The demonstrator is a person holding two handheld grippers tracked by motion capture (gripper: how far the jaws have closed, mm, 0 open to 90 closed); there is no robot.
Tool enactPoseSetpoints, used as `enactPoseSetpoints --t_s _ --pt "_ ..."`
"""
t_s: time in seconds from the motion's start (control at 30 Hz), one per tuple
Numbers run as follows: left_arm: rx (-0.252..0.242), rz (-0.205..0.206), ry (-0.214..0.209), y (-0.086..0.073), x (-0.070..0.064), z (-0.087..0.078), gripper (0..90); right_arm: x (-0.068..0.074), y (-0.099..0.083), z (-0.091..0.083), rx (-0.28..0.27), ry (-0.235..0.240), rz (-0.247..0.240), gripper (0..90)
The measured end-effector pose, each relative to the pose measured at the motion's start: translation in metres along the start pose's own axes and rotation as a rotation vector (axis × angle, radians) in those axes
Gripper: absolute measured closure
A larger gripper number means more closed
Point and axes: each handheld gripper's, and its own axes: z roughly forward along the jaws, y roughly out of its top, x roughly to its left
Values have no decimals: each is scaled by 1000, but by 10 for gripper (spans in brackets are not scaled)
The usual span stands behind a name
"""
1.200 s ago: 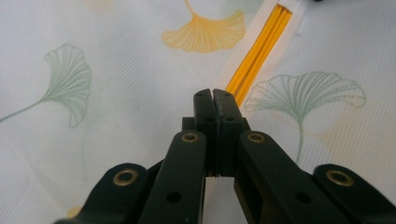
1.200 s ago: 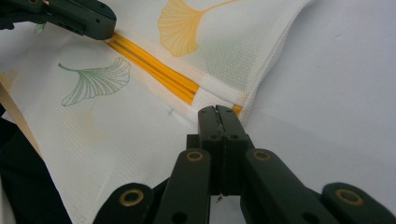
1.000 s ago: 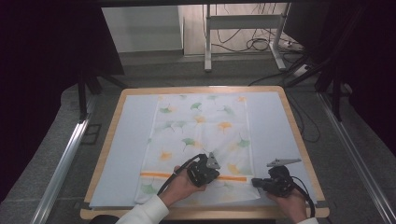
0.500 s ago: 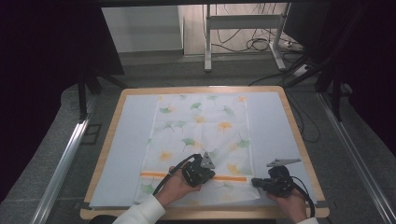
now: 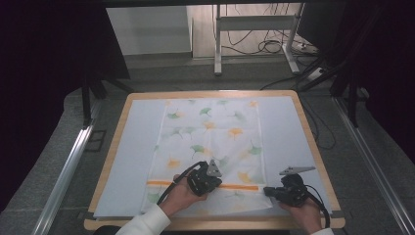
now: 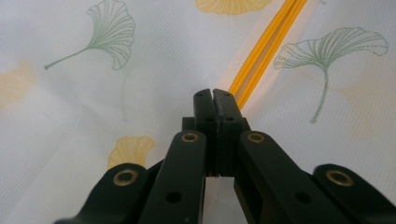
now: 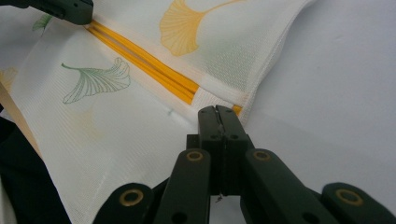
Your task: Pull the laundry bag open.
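Here we see the leaf-print cloth (image 5: 211,147) flat on the table (image 5: 303,122), left gripper (image 6: 215,100) pinched together on its orange stripe (image 6: 261,51), right gripper (image 7: 218,116) likewise closed at the cloth's 5 o'clock edge

1. In the high view the left gripper (image 5: 204,178) and the hand (image 5: 182,196) holding it cover part of the cloth (image 5: 210,142) and a stretch of its orange stripe (image 5: 244,187).
2. The jaws of both grippers are too small to make out in the high view.
3. In the left gripper view the jaws meet, but whether any cloth is pinched between them cannot be told.
4. The right gripper (image 7: 218,114) hides the cloth's hem where its jaws close.
5. The other gripper (image 7: 60,8) is cut off by the top edge of the right gripper view.
6. The surface (image 5: 127,147) under the cloth is hidden.
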Motion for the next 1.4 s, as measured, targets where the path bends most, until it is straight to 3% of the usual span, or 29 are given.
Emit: enactPoseSetpoints --t_s 0.3,0.6,1.13,1.4 --pt "10 -19 22 -10 6 -7 900 0 0 0 6 -2 -3 895" --pt "7 -67 41 -26 16 -19 900 1 1 0 5 -3 -3 895" --pt "16 -91 84 -49 27 -35 900 1 1 0 6 -2 -6 895" --pt "14 -124 100 -64 35 -46 900 1 1 0 6 -2 -7 895"
